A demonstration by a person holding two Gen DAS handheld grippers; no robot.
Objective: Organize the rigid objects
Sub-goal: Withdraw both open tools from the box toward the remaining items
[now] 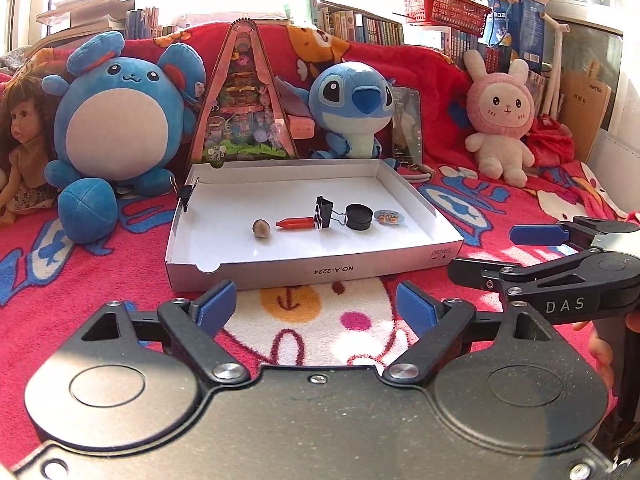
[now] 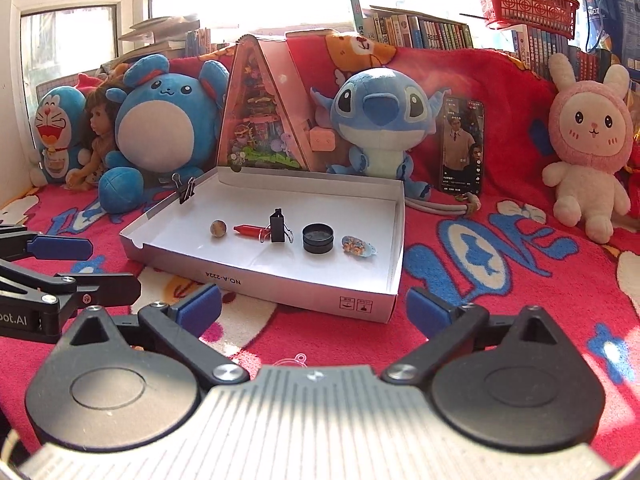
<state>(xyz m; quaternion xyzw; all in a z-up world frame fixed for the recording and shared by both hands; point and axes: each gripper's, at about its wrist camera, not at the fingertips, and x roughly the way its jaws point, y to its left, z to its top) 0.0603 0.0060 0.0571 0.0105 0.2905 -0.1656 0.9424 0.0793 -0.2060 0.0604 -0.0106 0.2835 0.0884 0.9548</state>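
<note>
A shallow white box (image 1: 312, 270) lies on the red blanket. Inside it, in a row, are a brown nut-like ball (image 1: 261, 227), a red crayon-shaped piece (image 1: 295, 223), a black binder clip (image 1: 326, 212), a black round tin (image 1: 359, 217) and a small charm (image 1: 387, 217). A second binder clip (image 1: 186, 193) grips the box's left wall. My left gripper (image 1: 316, 308) hovers open just in front of the box with nothing between its pads. My right gripper (image 2: 314, 310) is open and empty too, before the box's (image 2: 360, 306) near right corner. Each gripper appears at the edge of the other's view.
Behind the box stand a round blue plush (image 1: 116, 120), a triangular toy case (image 1: 244, 96), a blue alien plush (image 1: 354, 108), a propped phone (image 2: 462, 146) and a pink rabbit plush (image 1: 500, 116). A doll (image 1: 20, 148) sits far left. Books and a red basket (image 1: 444, 10) line the back.
</note>
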